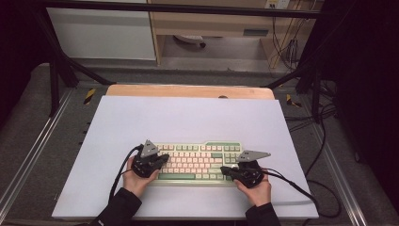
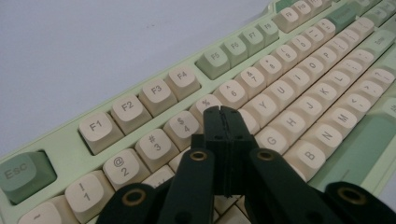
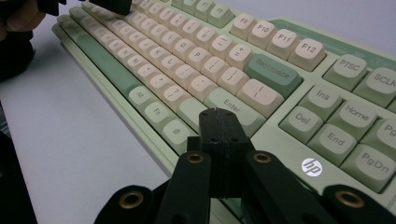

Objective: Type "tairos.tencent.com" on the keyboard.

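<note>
— So where do we have the keyboard [image 1: 200, 162]?
— On the white mat [image 1: 188, 117], near its front edge. We hold the left gripper [image 2: 223, 112] over its number row and the right gripper [image 3: 219, 114] by Enter, both clenched, grasping nothing.
</note>
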Motion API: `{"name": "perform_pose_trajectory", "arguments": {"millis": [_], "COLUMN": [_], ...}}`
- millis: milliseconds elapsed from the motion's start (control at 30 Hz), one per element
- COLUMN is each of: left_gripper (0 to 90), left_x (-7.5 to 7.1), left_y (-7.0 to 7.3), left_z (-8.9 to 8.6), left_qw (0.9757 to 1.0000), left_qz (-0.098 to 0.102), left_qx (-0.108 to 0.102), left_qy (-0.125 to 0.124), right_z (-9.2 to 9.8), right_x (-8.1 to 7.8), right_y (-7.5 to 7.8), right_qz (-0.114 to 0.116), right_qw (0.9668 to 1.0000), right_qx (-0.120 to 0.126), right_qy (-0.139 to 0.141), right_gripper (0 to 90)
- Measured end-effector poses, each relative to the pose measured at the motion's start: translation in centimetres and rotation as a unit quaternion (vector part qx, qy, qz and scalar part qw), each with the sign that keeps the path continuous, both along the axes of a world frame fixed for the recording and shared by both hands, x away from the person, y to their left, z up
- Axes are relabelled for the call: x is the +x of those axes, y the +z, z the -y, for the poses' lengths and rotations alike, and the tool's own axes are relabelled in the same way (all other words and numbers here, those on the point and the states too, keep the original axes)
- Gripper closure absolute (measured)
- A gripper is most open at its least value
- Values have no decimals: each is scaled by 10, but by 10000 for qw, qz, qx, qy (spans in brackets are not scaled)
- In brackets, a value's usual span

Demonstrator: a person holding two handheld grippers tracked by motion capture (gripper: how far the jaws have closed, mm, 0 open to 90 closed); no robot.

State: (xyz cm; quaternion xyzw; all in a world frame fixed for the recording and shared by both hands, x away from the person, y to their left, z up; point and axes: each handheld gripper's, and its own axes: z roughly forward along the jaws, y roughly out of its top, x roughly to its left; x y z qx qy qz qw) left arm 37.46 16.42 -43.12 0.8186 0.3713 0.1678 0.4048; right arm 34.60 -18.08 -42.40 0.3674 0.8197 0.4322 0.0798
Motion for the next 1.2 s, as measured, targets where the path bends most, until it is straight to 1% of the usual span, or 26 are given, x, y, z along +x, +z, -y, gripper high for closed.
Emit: {"name": "perform_pose_trajectory", "arguments": {"millis": [67, 300, 333, 400, 433, 600, 933, 1033, 1067, 1100, 1167, 1200], "left_gripper": [900, 900, 900, 900, 900, 900, 900, 900, 900, 900, 900, 900], "left_x": [0, -2, -3, -4, -6, -10, -26, -29, -30, -30, -29, -29], "left_y": [-2, -2, 1, 3, 5, 7, 11, 11, 10, 10, 10, 10], "left_z": [2, 1, -1, -3, -6, -11, -29, -35, -39, -39, -42, -43], "left_qw": [10000, 10000, 10000, 10000, 10000, 9999, 9998, 9998, 9998, 9998, 9996, 9996], "left_qz": [-19, 10, 52, 64, 81, 72, 51, 46, 24, 24, 5, 5], "left_qx": [89, 82, 20, 21, -18, -71, -142, -172, -209, -209, -265, -273], "left_qy": [-19, -52, -46, -50, -50, -63, -89, -83, -51, -51, -15, -18], "right_z": [0, 0, 0, 0, 0, 0, -5, -7, -11, -13, -19, -21], "right_x": [0, 0, 0, 0, 0, -1, 1, 1, 2, 2, 3, 5], "right_y": [0, 0, 0, 0, 0, 1, 0, 2, 4, 4, 5, 5], "right_qz": [-10, -11, 8, 3, 5, 24, -32, -8, 12, 39, -3, 17], "right_qw": [10000, 10000, 10000, 10000, 10000, 10000, 9999, 9999, 9999, 9999, 9999, 9999], "right_qx": [-2, -5, -17, -15, -15, 40, 155, 150, 151, 133, 113, 113], "right_qy": [-10, -14, -10, -12, -14, -22, -29, -24, -14, -7, -12, 7], "right_gripper": [900, 900, 900, 900, 900, 900, 900, 900, 900, 900, 900, 900]}}
